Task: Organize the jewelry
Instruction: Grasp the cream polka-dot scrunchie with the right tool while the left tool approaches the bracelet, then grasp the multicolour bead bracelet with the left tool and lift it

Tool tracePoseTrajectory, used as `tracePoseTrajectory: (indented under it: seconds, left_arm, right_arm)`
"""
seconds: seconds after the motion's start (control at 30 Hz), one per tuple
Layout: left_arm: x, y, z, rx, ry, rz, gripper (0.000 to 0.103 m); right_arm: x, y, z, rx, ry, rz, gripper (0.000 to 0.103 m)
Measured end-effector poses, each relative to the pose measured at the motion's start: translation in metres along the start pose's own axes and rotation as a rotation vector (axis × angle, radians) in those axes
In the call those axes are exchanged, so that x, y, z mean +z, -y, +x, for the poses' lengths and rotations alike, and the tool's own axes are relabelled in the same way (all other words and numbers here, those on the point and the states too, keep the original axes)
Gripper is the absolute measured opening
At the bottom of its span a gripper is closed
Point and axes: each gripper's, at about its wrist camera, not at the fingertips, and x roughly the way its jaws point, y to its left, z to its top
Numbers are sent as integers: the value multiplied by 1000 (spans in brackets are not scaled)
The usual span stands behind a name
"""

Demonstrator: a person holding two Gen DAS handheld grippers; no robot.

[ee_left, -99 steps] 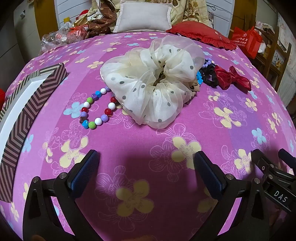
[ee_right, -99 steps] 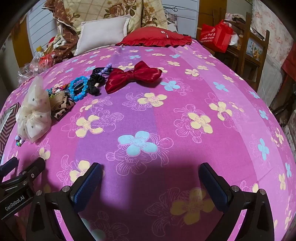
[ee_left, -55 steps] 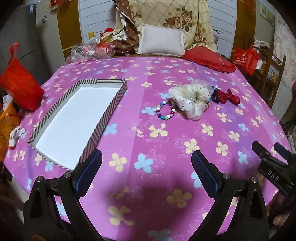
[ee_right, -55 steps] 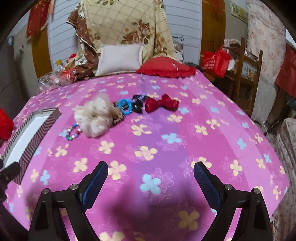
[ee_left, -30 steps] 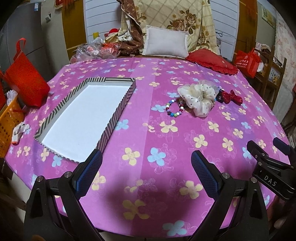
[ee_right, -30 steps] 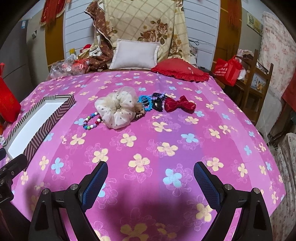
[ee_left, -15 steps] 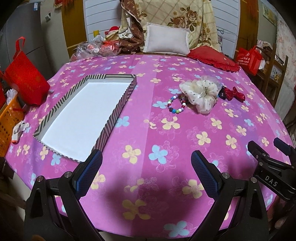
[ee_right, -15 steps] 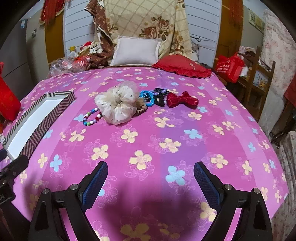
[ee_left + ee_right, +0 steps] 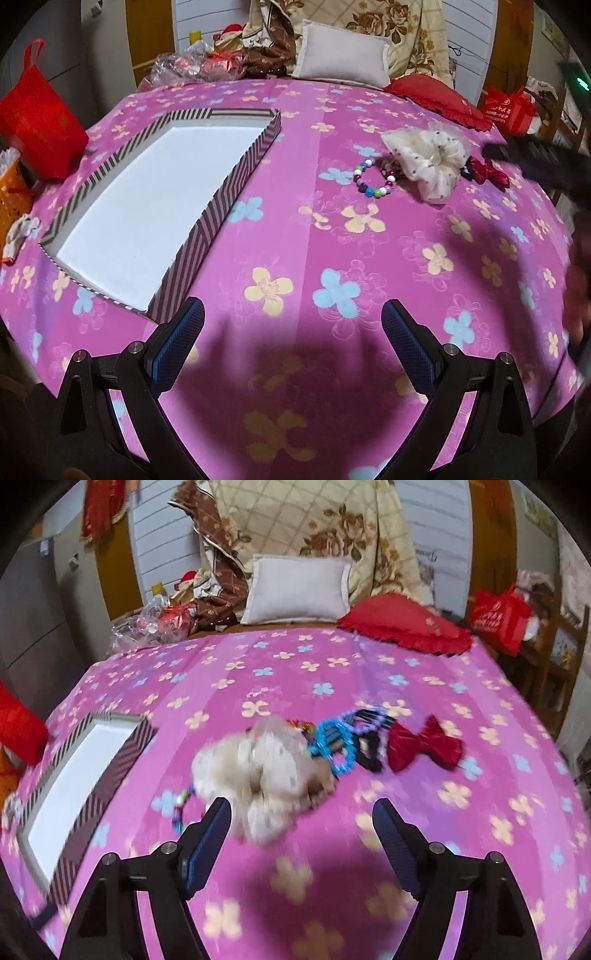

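Observation:
A cream dotted scrunchie [image 9: 430, 162] lies on the pink flowered cloth [image 9: 332, 240], with a coloured bead bracelet [image 9: 373, 181] to its left and a red bow [image 9: 489, 173] to its right. In the blurred right wrist view the scrunchie [image 9: 266, 775] sits just beyond my open, empty right gripper [image 9: 301, 830]; a blue bead bracelet [image 9: 334, 749], black hair ties [image 9: 369, 753] and the red bow [image 9: 424, 747] lie to its right. My left gripper [image 9: 291, 339] is open and empty, near the front edge. A striped box with a white inside [image 9: 147, 206] lies at left.
Pillows [image 9: 299, 590], a red cushion [image 9: 406, 627] and plastic bags [image 9: 155, 624] crowd the far edge. A red bag [image 9: 37, 122] and an orange basket [image 9: 11, 184] stand left of the table. A wooden chair [image 9: 546, 657] stands at right.
My right gripper has moved forward and left toward the scrunchie, blurring its view. My left gripper has moved slightly closer to the table. The right tool now shows high at the left view's right edge.

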Motion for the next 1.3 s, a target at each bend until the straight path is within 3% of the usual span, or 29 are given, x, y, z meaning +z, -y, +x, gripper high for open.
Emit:
tracePoseTrajectory:
  seconds: [0.13,0.17,0.2,0.23,0.37,0.53,0.8,0.87,0.97,1.03,1.1,1.3]
  left_arm:
    - [1,-6,9,0,-6,-6,97]
    - [1,-8,11,4,-6,-7,97]
    - [1,-9,12,7,-8,-8,97]
    - [2,-10,14,8,-10,-10,97]
    - [4,-16,19,14,-20,-15,97]
    - [15,-15,20,0,-16,1,97]
    - [63,-1,37,-136,-61,9,97]
    - [78,8,45,-174,-68,18,97]
    - [100,24,62,-174,-72,65,97]
    - [110,32,77,-167,-86,92,90]
    - [121,38,96,-181,-137,101,71]
    - [137,45,134,-228,-190,84,69]
  right_arm:
    - [22,1,50,58,-77,55,76]
    - [23,1,58,71,-92,62,58]
    - [24,0,65,89,-118,69,28]
    - [25,1,74,133,-165,88,20]
    - [9,1,60,252,-180,117,15]
    - [-35,4,15,351,-212,78,15]
    - [-86,57,4,261,-227,155,15]
    - [-89,66,5,257,-223,173,21]
    - [-89,70,0,223,-182,159,52]
    - [-89,70,-5,203,-149,133,54]
    - [-90,67,-6,195,-138,108,54]
    - [-92,57,6,218,-153,83,54]
